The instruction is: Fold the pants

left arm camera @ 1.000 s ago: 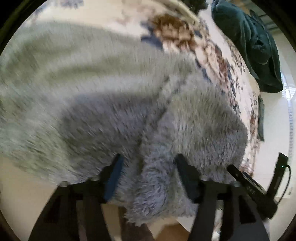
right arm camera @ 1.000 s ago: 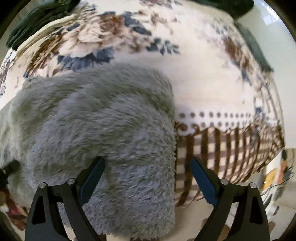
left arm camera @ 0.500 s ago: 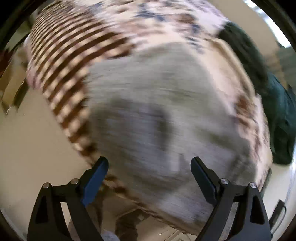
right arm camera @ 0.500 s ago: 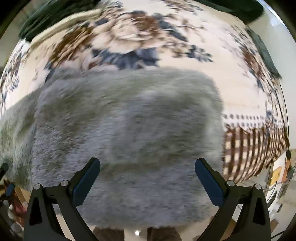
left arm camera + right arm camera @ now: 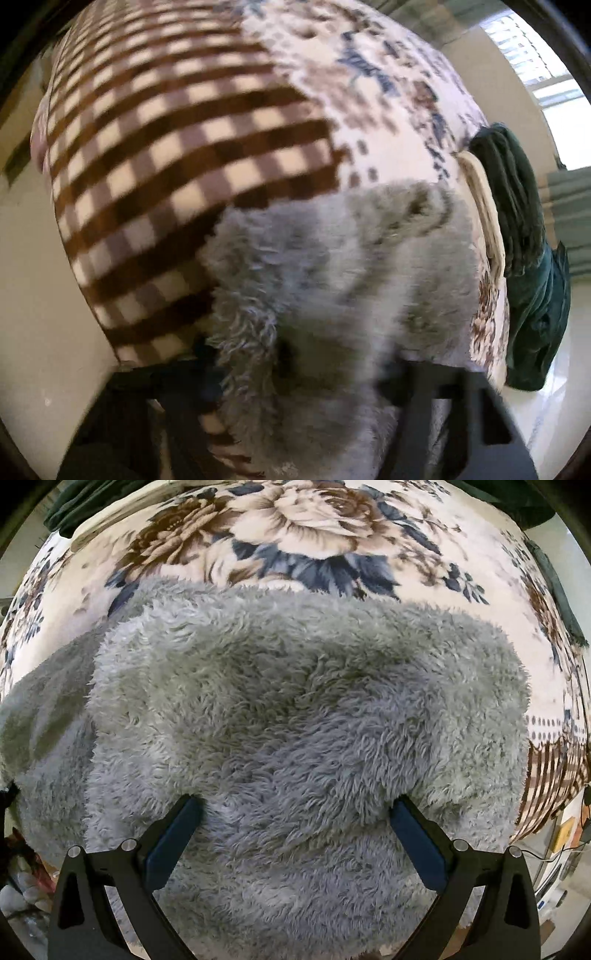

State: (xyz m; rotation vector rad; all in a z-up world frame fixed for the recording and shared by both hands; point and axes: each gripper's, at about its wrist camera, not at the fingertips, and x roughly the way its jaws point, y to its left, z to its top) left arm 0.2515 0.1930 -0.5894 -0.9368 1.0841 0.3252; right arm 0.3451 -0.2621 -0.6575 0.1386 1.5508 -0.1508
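The grey fluffy pants lie folded in a thick pile on a patterned blanket. My right gripper is open, its fingers pressed into the near edge of the pile, fleece between them. In the left wrist view the pants lie at the blanket's near edge. My left gripper is blurred; its fingers stand wide apart with fleece bunched between them.
The blanket has a brown check border and a floral middle. Dark green cloth lies heaped at the right of the left view. Pale floor lies beyond the bed's edge.
My left gripper let go of the pants, opened, and swung round to the pile's other side. My right gripper moved left over the pile and down onto it, staying open.
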